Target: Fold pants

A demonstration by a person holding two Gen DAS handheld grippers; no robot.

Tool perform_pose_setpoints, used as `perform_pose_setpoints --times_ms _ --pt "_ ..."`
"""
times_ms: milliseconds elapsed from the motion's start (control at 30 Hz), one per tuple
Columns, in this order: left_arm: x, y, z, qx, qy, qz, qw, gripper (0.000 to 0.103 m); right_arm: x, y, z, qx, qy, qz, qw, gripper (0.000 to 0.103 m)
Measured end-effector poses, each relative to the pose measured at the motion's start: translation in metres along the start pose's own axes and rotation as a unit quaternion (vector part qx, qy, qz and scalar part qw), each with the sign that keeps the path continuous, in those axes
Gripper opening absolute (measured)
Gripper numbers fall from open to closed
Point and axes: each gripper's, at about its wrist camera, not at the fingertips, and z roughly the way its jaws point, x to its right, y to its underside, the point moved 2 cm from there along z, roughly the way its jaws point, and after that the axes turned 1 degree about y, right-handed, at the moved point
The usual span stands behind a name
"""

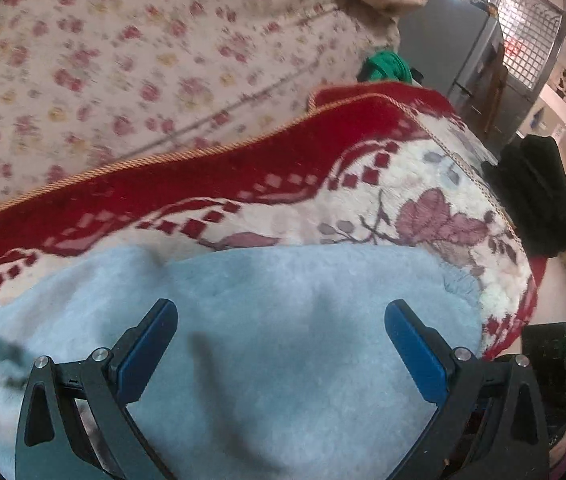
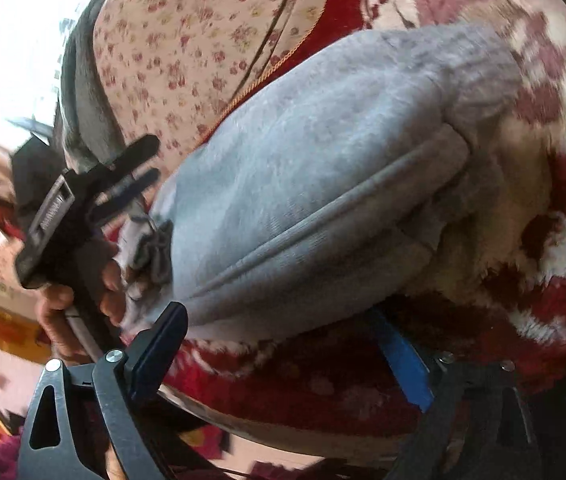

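Pants (image 2: 315, 184), pale blue and fleecy, lie in a folded bundle on the red and cream blanket (image 1: 323, 168), which itself sits on the flowered bedsheet (image 1: 123, 60). Seen from the right wrist, the bundle runs from about eight o'clock up to one o'clock, with a seam ridge along its near side and a bunched, knotted end at nine o'clock.

Biggest worry first: the blanket is thick and shaggy, so a jaw pushed under the bundle could catch pile along with cloth and drag the whole bed cover.

Next, the fold. The layers look loosely stacked; lifting only the top one would, I reckon, let the lower ones slide and undo the fold.

Then the two tools. The left gripper (image 2: 131, 172) shows at nine o'clock in the right wrist view, a hand (image 2: 79, 300) around its handle, close to the bunched end. Both grippers working that small bundle could knock together.

The left gripper's own view shows its jaws spread wide over the blue fleece, gripping nothing. The right gripper (image 2: 279, 336) is also spread wide, holding nothing; its right-hand finger looks tucked under the bundle's near edge, though blur leaves that unsure. Closing there might pinch blanket rather than pants.
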Motion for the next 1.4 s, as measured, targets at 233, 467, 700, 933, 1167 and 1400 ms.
perform_pose_setpoints --times_ms 233,467,700,933,1167,1400 --pt "0.013 -0.02 0.042 -0.055 0.022 0.052 0.9969 0.103 -0.005 -0.002 0.004 0.026 -0.017 -0.009 0.999 0.099" --pt "0.028 -0.031 0.077 -0.118 0.06 0.127 0.983 0.103 -0.006 -0.001 0.008 0.05 -0.043 -0.033 0.997 0.099" --pt "0.045 -0.023 0.117 -0.192 0.077 0.186 0.9604 0.103 -0.005 -0.005 0.011 0.069 -0.058 -0.04 0.995 0.095" --pt "0.052 -0.013 0.134 -0.203 0.116 0.186 0.9543 0.075 0.004 -0.015 0.016 0.073 -0.059 -0.021 0.995 0.05" --pt "0.038 -0.021 0.118 -0.179 0.121 0.147 0.9651 0.024 -0.017 -0.021 0.007 0.088 -0.06 -0.06 0.992 0.037" --pt "0.043 -0.026 0.095 -0.148 0.112 0.157 0.9699 0.018 -0.045 -0.031 -0.001 0.104 -0.063 -0.101 0.987 0.033"
